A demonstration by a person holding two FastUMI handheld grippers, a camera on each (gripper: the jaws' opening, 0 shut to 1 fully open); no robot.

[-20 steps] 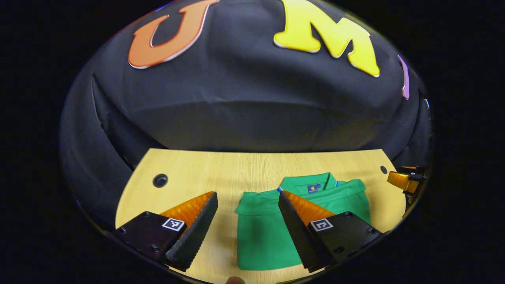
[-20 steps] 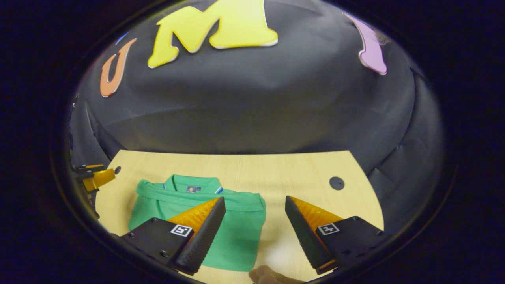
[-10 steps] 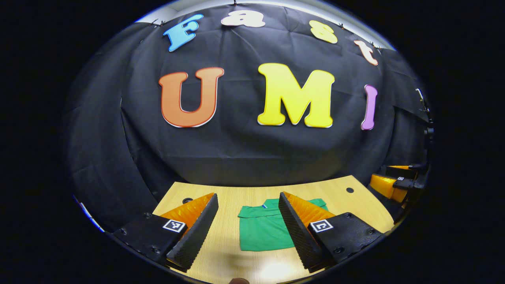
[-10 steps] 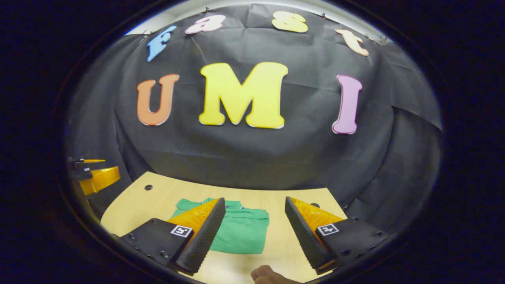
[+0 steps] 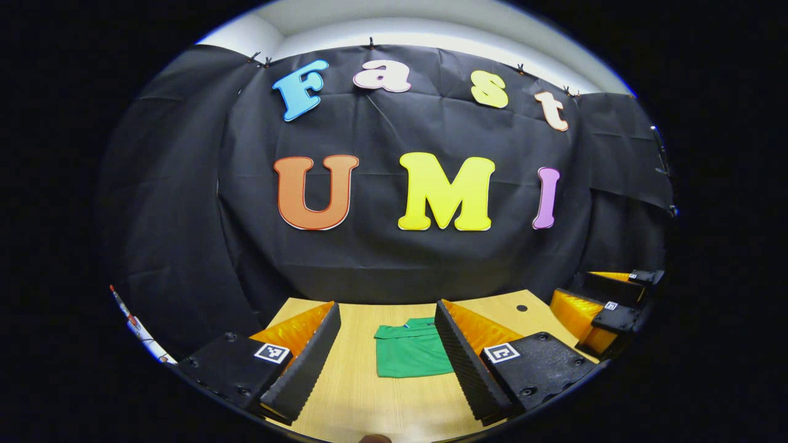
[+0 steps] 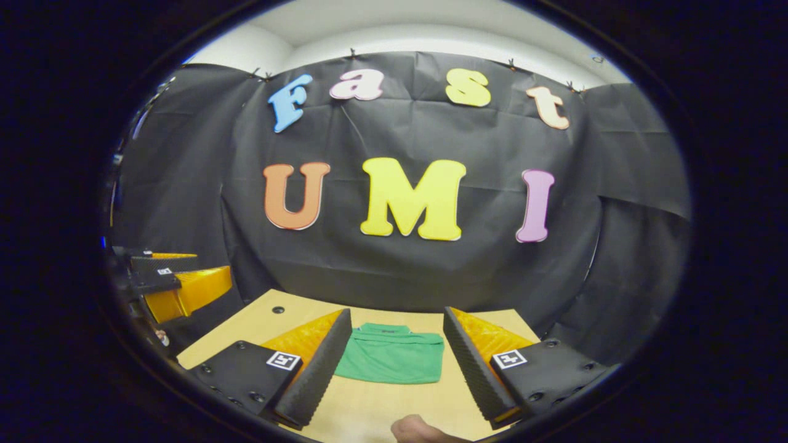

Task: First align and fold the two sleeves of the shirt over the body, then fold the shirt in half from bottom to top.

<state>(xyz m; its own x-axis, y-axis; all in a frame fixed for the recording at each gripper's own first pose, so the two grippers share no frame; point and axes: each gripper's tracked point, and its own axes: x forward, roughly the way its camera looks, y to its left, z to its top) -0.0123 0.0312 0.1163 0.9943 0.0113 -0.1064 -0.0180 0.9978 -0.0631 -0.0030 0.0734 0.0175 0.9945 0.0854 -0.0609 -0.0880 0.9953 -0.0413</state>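
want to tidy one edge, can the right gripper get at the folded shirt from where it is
Probably yes. The right gripper is open, holds nothing, and faces the green shirt, which lies flat on bare table with nothing between them; it would have to move forward.

Folded green polo shirt (image 6: pixel 392 358) lying flat on the wooden table (image 6: pixel 246 326), collar toward the far edge. Right gripper (image 6: pixel 397 360) in the foreground, jaws spread apart, empty. Left gripper (image 6: pixel 178 286) at the left margin, raised beside the table.

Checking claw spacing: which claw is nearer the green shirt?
Right, narrowly. The right claw faces the shirt squarely, not touching it; the left claw sits off to the shirt's left, also apart.
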